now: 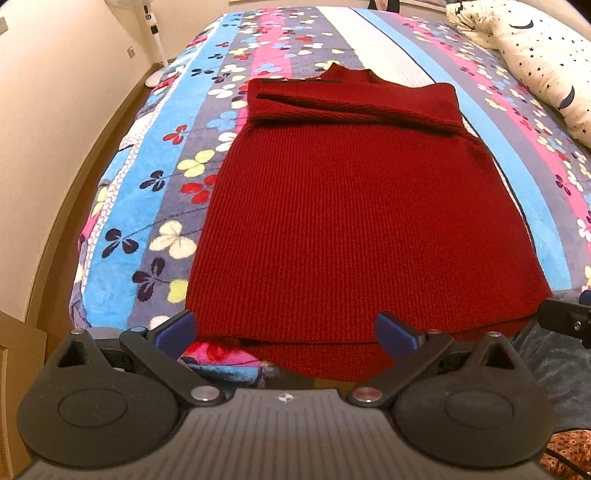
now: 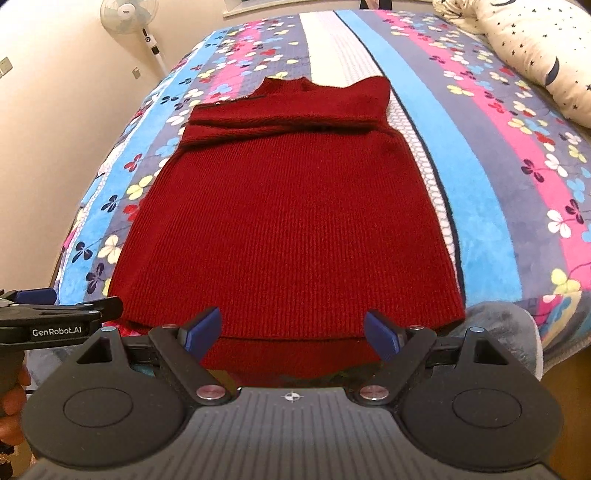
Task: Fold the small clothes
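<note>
The red knit sweater lies flat on the floral bedspread, sleeves already folded across the chest. Both the left gripper and right gripper hang wide open over the hem, holding nothing. It's probably soft and floppy, so pinching the hem corners looks best.

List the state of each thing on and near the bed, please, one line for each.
Red sweater: lying flat, sleeves folded across the chest, hem nearest the cameras.
Left hand-held gripper: open, over the hem, holding nothing.
Right hand-held gripper: open, over the hem, holding nothing.
Blanket: spread over the bed.
Fan: upright by the wall.
</note>
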Demonstrator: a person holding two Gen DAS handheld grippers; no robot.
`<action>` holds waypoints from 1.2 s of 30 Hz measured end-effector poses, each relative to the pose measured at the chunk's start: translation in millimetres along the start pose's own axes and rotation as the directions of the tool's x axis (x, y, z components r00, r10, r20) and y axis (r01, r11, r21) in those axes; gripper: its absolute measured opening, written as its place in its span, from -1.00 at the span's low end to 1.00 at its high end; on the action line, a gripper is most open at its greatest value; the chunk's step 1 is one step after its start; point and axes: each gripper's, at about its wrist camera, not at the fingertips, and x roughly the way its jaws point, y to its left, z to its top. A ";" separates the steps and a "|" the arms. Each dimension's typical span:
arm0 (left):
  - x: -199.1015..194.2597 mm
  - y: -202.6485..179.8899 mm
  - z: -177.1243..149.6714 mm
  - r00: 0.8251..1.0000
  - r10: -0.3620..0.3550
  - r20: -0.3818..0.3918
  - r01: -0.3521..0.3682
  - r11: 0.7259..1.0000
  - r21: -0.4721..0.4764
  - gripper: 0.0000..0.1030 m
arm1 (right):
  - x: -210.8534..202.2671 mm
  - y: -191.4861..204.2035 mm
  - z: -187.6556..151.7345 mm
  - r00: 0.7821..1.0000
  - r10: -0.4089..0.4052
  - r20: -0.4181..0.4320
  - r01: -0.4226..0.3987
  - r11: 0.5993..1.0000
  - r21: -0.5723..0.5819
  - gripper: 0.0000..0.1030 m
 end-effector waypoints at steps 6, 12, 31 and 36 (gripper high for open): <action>10.9 1.7 5.3 1.000 0.003 -0.023 -0.003 1.000 -0.003 0.99 | 11.5 -2.8 5.1 0.999 0.018 -0.040 -0.017 1.000 0.020 0.66; 25.2 0.5 12.7 0.999 0.003 -0.052 -0.003 1.000 0.001 0.99 | 26.1 -8.9 11.7 0.995 0.047 -0.090 -0.041 0.997 0.059 0.66; 78.7 18.5 34.6 0.991 0.052 -0.121 -0.054 0.998 -0.013 0.99 | 64.2 -24.8 29.0 0.988 0.013 -0.155 0.002 0.996 0.094 0.66; 89.7 21.8 37.2 0.988 0.053 -0.142 -0.056 0.998 -0.019 0.99 | 75.1 -27.0 33.1 0.985 0.003 -0.171 0.015 0.995 0.100 0.66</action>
